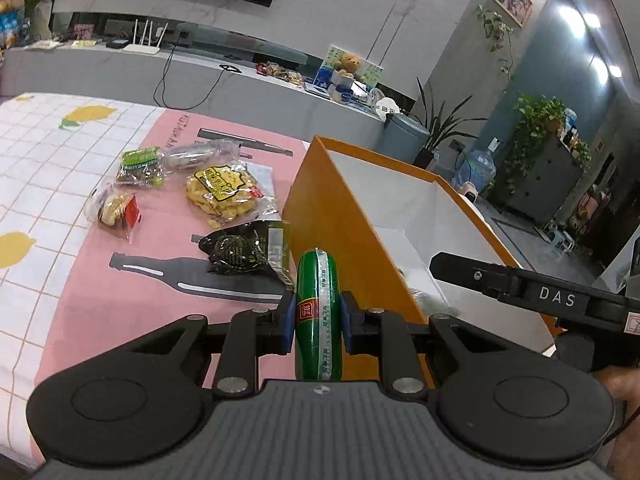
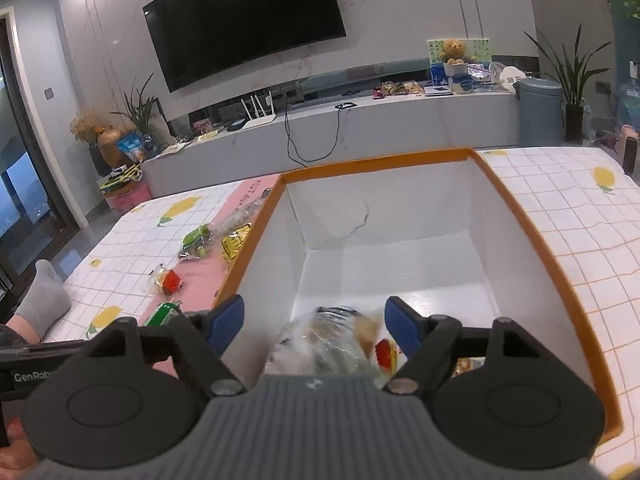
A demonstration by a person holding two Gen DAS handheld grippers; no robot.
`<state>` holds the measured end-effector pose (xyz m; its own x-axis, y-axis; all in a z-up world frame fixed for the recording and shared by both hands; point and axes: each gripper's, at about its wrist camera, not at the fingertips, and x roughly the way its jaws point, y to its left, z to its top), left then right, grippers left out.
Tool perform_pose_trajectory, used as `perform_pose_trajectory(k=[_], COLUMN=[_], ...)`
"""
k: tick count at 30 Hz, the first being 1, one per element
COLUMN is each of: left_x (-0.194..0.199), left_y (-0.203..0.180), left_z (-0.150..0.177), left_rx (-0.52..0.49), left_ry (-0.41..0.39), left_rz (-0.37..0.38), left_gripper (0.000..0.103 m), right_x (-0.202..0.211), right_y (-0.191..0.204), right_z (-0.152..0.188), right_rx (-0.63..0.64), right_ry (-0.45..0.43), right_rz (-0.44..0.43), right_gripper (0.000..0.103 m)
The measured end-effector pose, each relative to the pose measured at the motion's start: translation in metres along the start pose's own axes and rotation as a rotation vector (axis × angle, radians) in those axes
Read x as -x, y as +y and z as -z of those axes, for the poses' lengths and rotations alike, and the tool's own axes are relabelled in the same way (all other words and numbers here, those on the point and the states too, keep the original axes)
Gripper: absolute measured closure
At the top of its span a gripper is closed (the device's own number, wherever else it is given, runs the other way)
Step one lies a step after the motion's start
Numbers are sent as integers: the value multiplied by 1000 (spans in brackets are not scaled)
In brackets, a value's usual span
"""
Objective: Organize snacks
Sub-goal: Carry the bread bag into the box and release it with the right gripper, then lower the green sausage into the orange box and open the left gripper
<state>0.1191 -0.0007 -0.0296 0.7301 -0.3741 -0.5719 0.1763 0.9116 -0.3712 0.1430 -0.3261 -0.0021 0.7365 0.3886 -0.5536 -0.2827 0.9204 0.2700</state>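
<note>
My left gripper (image 1: pixel 318 322) is clenched on a green sausage stick (image 1: pixel 319 312), held just beside the orange box (image 1: pixel 320 216) so I can carry it over the wall. My right gripper (image 2: pixel 314 326) hangs released over the box's inside, a clear-wrapped snack (image 2: pixel 320 344) lying loose beneath it. Farther off, 5 packets, among them a yellow bag (image 1: pixel 224 192), wait on the desk (image 1: pixel 100 280).

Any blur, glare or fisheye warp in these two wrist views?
Left wrist: green sausage sharp in the left gripper; ceiling-light glare on the glossy wall, orange box edges bowed. Right wrist: clear-wrapped snack under the right gripper smeared; TV curved, top-left corner blown out.
</note>
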Motion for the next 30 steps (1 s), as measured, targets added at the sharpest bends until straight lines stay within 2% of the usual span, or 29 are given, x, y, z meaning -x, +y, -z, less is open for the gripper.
perform_pose_trajectory(k=[8, 14, 19, 23, 27, 30], left_x=[3, 6, 2, -16, -41, -60], left_y=[-37, -78, -110, -130, -158, -172], left_z=[1, 4, 2, -4, -7, -8], left_rx=[-19, -81, -111, -74, -133, -137], left_ry=[-2, -32, -18, 25, 50, 82], left_rz=[-19, -99, -72, -29, -57, -59], left_gripper=[78, 78, 78, 78, 78, 78], right_x=[18, 43, 65, 79, 88, 89], right_y=[-15, -40, -68, -85, -99, -105], right_z=[-4, -11, -19, -23, -23, -23], right_rx=[66, 56, -15, -17, -35, -21], right_ry=[-48, -112, -157, -176, -190, -188], right_rz=[31, 72, 92, 115, 98, 105], right_gripper=[27, 27, 27, 27, 27, 26])
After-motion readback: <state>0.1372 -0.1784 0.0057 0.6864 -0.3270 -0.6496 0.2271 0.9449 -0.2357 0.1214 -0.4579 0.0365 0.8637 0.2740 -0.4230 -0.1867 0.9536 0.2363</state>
